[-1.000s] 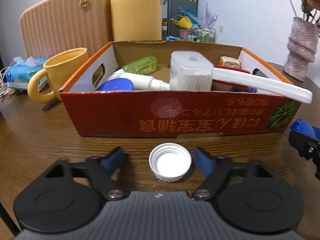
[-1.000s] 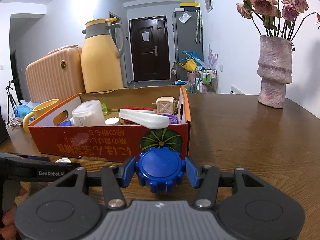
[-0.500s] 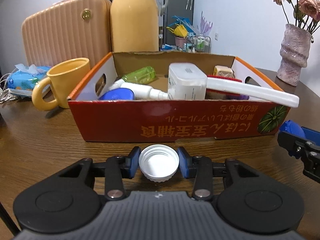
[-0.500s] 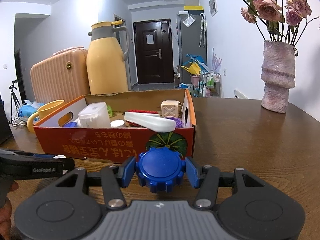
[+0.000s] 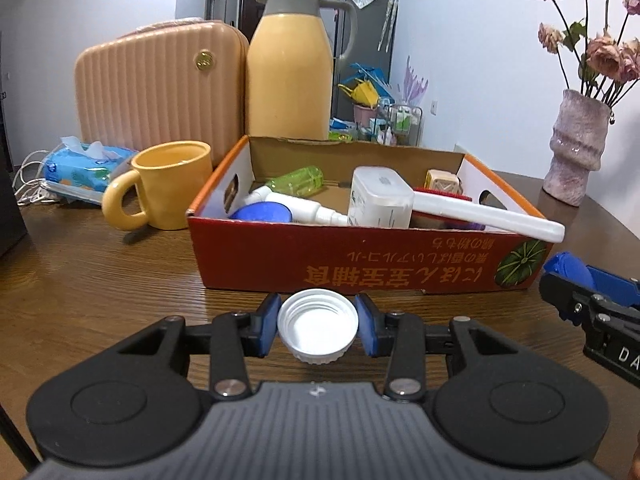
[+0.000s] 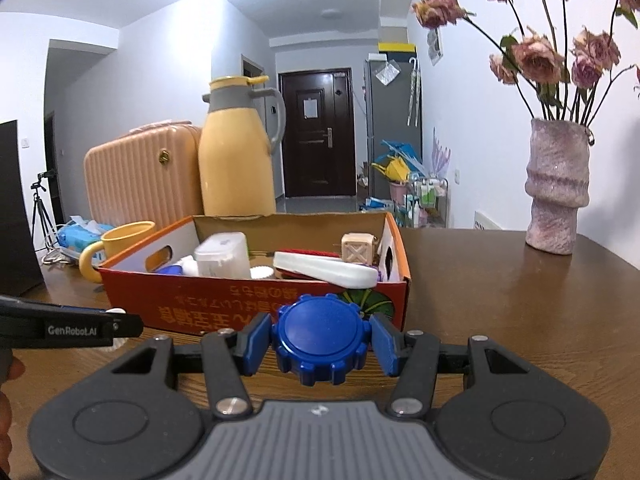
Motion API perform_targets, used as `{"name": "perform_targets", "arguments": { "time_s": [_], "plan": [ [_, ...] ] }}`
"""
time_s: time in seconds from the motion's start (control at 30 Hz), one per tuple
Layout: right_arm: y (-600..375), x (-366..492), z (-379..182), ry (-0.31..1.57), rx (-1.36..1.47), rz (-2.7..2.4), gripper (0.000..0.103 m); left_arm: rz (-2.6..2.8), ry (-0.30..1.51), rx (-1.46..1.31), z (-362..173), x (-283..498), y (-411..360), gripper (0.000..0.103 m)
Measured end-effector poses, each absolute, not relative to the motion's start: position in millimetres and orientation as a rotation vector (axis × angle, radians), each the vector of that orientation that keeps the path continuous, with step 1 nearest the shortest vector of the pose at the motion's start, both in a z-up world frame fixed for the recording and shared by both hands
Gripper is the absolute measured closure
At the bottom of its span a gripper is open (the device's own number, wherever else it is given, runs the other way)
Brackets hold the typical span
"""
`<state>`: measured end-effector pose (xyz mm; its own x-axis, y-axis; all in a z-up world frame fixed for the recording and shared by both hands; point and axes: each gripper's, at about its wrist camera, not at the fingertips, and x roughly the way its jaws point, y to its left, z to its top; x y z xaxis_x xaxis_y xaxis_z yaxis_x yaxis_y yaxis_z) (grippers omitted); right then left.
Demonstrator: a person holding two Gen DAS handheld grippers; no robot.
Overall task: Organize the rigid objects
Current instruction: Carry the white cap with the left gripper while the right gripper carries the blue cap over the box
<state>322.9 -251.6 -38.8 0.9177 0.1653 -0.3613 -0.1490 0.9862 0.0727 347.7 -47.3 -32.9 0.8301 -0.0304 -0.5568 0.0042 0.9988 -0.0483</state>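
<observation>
Left gripper [image 5: 318,327] pinches a white cap [image 5: 318,326], right gripper [image 6: 321,344] pinches a blue lid [image 6: 322,338], both right in front of the red box [image 5: 360,260]. Mug [image 5: 164,190], flask [image 5: 290,64] and vase [image 6: 556,186] stand around it. "GenRobot.AI" is readable on the left gripper.

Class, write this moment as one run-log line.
left gripper: shut on white cap | right gripper: shut on blue cap | cardboard box: ahead | stage: caps gripped, unplaced
</observation>
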Motion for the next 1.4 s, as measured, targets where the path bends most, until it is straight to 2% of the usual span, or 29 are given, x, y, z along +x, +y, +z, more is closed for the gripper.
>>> {"name": "perform_targets", "arguments": {
  "time_s": [0.7, 1.4],
  "plan": [
    [-236, 310, -21, 0.325, 0.043, 0.169, 0.050, -0.046, 0.501, -0.055, 3, 322, -41, 0.062],
    [-225, 363, -3, 0.264, 0.064, 0.157, 0.050, -0.020, 0.439, -0.109, 25, 369, -40, 0.062]
  ]
}}
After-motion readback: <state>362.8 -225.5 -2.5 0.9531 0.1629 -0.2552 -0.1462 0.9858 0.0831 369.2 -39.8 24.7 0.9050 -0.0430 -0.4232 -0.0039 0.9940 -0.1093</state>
